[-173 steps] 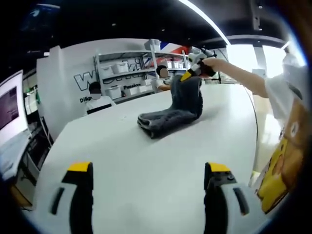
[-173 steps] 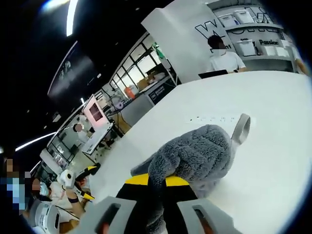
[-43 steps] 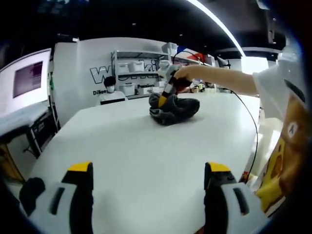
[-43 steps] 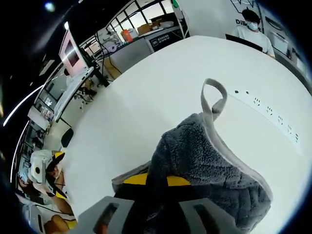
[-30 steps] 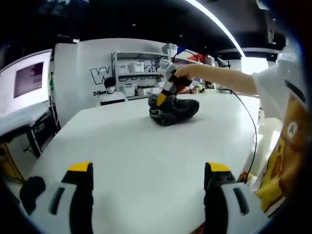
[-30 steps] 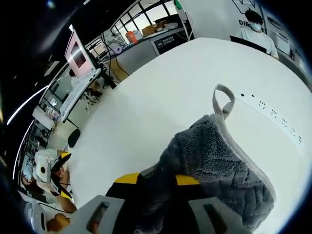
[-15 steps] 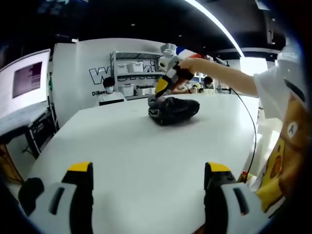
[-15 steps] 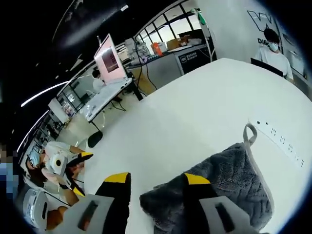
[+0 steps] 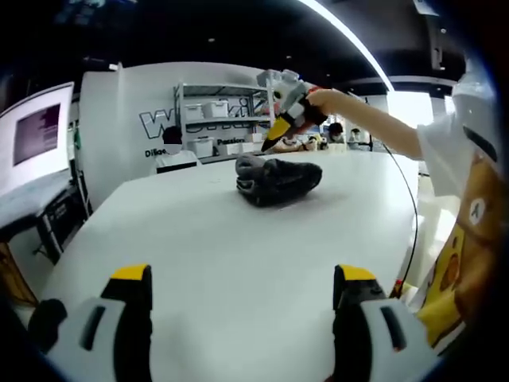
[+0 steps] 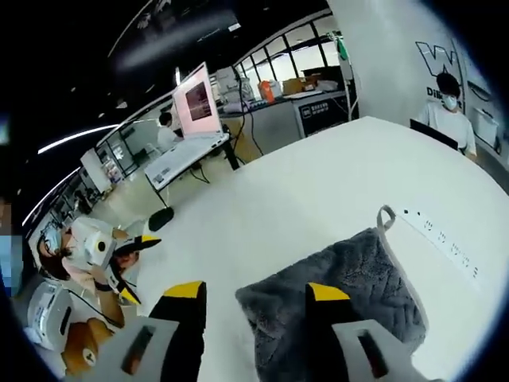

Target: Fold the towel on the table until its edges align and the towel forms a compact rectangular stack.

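A dark grey fluffy towel (image 9: 278,179) lies folded in a thick, rumpled bundle on the white table (image 9: 215,255), far from my left gripper (image 9: 242,273). That gripper stands open over the near table edge with nothing between its jaws. A hand holds my right gripper (image 9: 275,140) just above the towel's left end, tilted down. In the right gripper view, the right gripper (image 10: 256,291) is open and apart from the towel (image 10: 350,290), which lies below it. The towel's hanging loop (image 10: 387,215) points away. The left gripper (image 10: 137,267) shows at the far left.
Socket holes (image 10: 441,239) are set in the table past the towel. A person (image 9: 171,155) sits behind the far edge before shelves (image 9: 215,119) of white bins. A monitor (image 9: 36,135) stands at the left. A thin cable (image 9: 409,215) hangs off the right table edge.
The right gripper, shut on the towel a second ago, has opened, let it go and risen above it. The towel now rests on the table in a bundle.
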`<state>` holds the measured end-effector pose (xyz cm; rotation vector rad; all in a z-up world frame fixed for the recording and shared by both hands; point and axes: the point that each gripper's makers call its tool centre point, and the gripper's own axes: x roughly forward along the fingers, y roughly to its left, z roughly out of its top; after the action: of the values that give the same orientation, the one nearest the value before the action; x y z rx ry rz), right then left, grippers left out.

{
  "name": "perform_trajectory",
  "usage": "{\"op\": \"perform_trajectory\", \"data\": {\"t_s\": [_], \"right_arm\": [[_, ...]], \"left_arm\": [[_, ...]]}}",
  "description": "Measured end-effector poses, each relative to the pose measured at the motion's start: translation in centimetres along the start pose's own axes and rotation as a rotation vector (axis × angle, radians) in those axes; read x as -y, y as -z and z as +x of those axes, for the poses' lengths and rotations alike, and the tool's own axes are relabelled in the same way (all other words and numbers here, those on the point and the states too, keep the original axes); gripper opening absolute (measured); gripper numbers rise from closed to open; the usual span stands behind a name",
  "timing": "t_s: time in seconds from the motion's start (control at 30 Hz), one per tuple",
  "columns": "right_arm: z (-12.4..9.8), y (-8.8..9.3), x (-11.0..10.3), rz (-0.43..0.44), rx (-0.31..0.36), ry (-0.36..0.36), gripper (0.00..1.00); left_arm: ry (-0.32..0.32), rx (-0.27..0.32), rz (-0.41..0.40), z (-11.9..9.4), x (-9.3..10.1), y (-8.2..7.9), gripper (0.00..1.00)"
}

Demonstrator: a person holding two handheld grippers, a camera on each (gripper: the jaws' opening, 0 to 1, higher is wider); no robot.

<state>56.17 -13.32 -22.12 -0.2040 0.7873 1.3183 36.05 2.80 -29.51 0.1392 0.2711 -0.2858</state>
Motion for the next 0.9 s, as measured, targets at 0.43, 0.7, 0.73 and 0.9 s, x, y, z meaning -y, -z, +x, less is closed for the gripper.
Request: {"op": "perform_trajectory", "data": {"t_s": [0.43,0.7,0.73,0.9], "right_arm": [[-5.0,4.1,1.2,-0.041,0.034,0.083,0.71],[-7.8,6.6,0.8,-0.083,0.054,0.151,0.77],[-8.1,6.8,0.7,-0.085,0.059,0.157,0.78],[-9.8,8.3,0.3,-0.092,0.093,0.197,0.82]], "left_arm": [[0.024,-0.001,0.019,0.6,1.0,-0.6,0.99],[0.041,-0.002,0.035,1.1,1.5,-1.0,0.99],[0.043,-0.002,0.036,1.1,1.6,-1.1,0.99],[0.058,-0.003,0.050,1.4,2.1,-1.4,0.99]]}}
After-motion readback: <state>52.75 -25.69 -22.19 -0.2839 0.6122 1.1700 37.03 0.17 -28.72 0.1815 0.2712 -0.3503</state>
